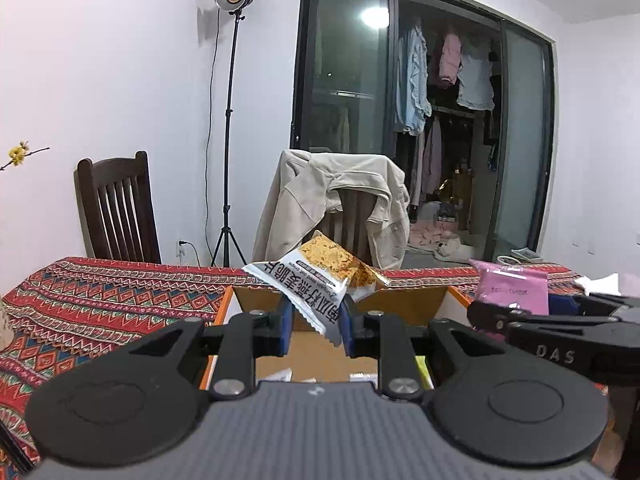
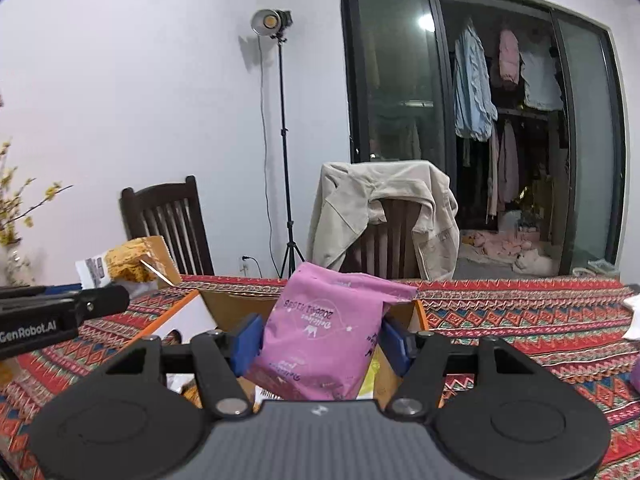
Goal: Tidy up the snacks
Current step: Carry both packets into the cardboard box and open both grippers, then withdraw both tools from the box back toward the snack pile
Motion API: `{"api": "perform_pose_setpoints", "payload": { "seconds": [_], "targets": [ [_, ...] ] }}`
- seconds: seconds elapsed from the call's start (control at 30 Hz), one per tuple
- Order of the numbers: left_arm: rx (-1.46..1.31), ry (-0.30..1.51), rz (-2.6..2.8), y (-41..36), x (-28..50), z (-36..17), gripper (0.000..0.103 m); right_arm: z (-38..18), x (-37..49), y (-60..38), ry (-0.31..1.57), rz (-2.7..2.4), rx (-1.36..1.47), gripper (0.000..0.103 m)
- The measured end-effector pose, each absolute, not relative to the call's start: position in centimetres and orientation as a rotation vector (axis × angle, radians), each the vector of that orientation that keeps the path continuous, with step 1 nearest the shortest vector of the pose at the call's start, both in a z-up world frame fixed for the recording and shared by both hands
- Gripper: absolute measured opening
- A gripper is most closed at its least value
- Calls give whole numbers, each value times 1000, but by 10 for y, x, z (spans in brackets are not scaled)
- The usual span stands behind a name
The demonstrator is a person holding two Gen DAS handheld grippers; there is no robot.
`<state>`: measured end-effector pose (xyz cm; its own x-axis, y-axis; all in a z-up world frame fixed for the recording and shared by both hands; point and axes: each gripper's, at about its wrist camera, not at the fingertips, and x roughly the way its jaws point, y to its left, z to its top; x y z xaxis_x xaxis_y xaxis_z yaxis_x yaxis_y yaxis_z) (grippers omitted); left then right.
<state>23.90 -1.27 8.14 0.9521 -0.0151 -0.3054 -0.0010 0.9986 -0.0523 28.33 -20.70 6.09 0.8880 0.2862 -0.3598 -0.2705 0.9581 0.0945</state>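
Left gripper (image 1: 316,326): jaws narrow, blue pads (image 1: 285,330) pinching the serrated end of a white crisp packet (image 1: 316,276). Packet sticks up and away from the fingers, tilted, its far end printed with a photo of golden crisps. It hangs in the air over the open cardboard box (image 1: 400,304), not touching the box walls as far as I can tell.

Right gripper (image 2: 320,342): jaws set much wider, pads (image 2: 246,342) pressed on both sides of a pink snack bag (image 2: 324,328). Bag is upright, slightly crumpled at the top, print upside down. It sits above the same box (image 2: 236,306), lower edge hidden behind the gripper body, so can't tell whether it touches anything inside.

Both grippers are side by side over the box. From the left wrist view the right gripper (image 1: 516,320) comes in from the right with the pink bag (image 1: 512,288) in it; from the right wrist view the left gripper (image 2: 60,312) shows at the left edge with the crisp packet (image 2: 128,264) above it.

Box has orange edges and stands on a table covered by a red patterned cloth (image 1: 100,292). A few small packets lie on the box floor, mostly hidden. Behind the table: two dark wooden chairs, one (image 2: 384,224) with a beige jacket (image 2: 360,200) draped over it.
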Motion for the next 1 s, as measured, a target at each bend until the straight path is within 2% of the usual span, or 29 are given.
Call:
{"api": "perform_pose_setpoints", "payload": {
  "seconds": [0.23, 0.5, 0.57, 0.63, 0.67, 0.7, 0.73, 0.77, 0.8, 1.0],
  "targets": [
    [-65, 356, 20, -9, 278, 57, 24, 31, 319, -199, 433, 271, 54, 62],
    [-104, 420, 16, 10, 289, 35, 25, 9, 332, -197, 514, 288, 30, 64],
    [-109, 421, 16, 13, 288, 33, 32, 9, 332, -196, 518, 288, 26, 65],
    [-122, 412, 10, 14, 287, 34, 60, 10, 330, -197, 520, 287, 30, 78],
    [-122, 404, 17, 14, 286, 34, 67, 10, 329, -198, 520, 290, 37, 90],
    [-120, 395, 27, 14, 284, 35, 81, 11, 328, -199, 517, 291, 42, 98],
    [-125, 381, 36, 15, 282, 35, 93, 13, 327, -200, 516, 292, 46, 99],
    [-136, 370, 46, 16, 281, 37, 99, 14, 329, -200, 518, 290, 48, 101],
    [-148, 357, 54, 18, 280, 38, 103, 14, 329, -200, 518, 286, 47, 103],
    [-159, 345, 74, 21, 278, 42, 103, 17, 324, -200, 509, 267, 34, 103]
  ]
}}
